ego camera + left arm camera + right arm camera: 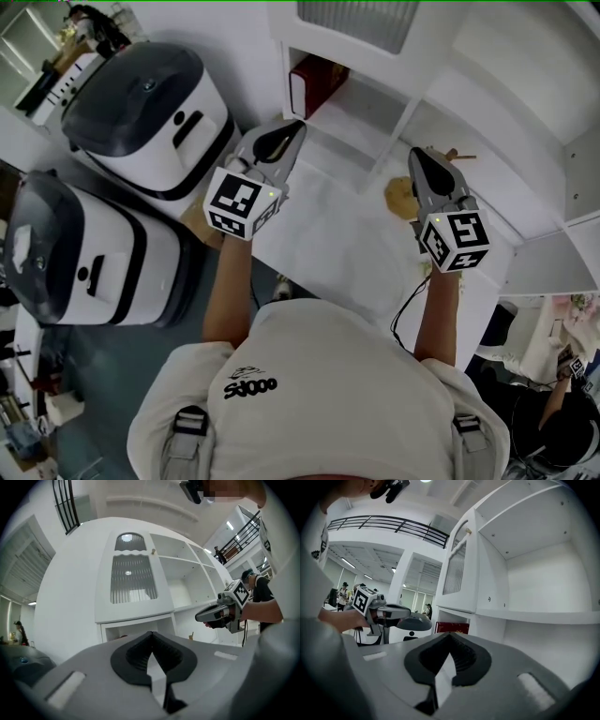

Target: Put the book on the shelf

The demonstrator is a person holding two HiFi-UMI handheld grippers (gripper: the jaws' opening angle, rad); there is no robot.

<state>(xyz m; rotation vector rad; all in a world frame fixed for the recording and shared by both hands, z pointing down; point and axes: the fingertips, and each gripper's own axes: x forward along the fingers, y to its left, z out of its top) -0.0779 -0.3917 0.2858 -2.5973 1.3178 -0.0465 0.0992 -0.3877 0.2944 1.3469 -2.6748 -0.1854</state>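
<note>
Your left gripper (294, 127) is shut tight, its jaws meeting tip to tip with nothing between them, and your right gripper (418, 157) looks the same: pinched together and empty. Neither one is carrying anything. The red book (315, 81) sits inside a low cubby of the white shelf (401, 127), just ahead of your left gripper's tips and a little beyond them. From your right gripper it lies ahead and off to the left, past the upright divider. It seems to stand near the cubby's wall with its pale page edge facing out, though you cannot tell from here whether it is square or leaning. So the main job looks done — the book is on the shelf and out of your grip. What seems left is small: draw both grippers back without nudging it, and check that it sits steady. A small brown object (401, 195) lies on the white surface just under your right gripper's tips — keep clear of it as you pull away.
</note>
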